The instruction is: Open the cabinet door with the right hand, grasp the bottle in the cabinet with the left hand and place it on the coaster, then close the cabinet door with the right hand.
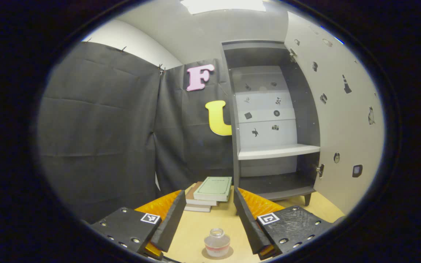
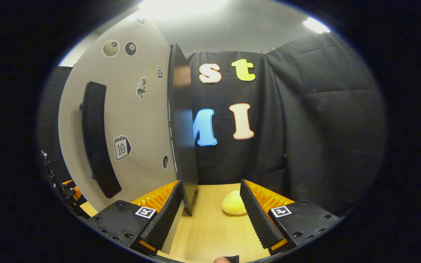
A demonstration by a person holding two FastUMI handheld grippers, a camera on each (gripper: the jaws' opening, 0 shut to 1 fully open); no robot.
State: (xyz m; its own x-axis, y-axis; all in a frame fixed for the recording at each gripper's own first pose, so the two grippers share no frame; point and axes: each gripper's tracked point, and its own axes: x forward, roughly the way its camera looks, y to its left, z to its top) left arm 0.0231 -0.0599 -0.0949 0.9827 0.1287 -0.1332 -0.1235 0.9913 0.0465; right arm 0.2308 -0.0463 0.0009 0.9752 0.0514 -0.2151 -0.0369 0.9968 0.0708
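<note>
Bottle (image 1: 216, 242) on coaster (image 1: 228, 252) | books (image 1: 210, 191) beside cabinet (image 1: 269, 120) | door (image 2: 130, 120) open | both jaws apart, empty

Bottles: one (image 1: 216, 242), on the coaster
Coasters: one (image 1: 228, 252)
Books: three, stacked (image 1: 208, 193)
Cabinets: one (image 1: 269, 120)
Cabinet doors: one (image 1: 342, 120), swung open
Door handles: one (image 2: 97, 138)
Shelves inside: one (image 1: 278, 151)
Yellow soft lumps: one (image 2: 233, 203)

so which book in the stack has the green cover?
The top book of the stack beside the cabinet; the books beneath it show brownish and pale edges.
</note>
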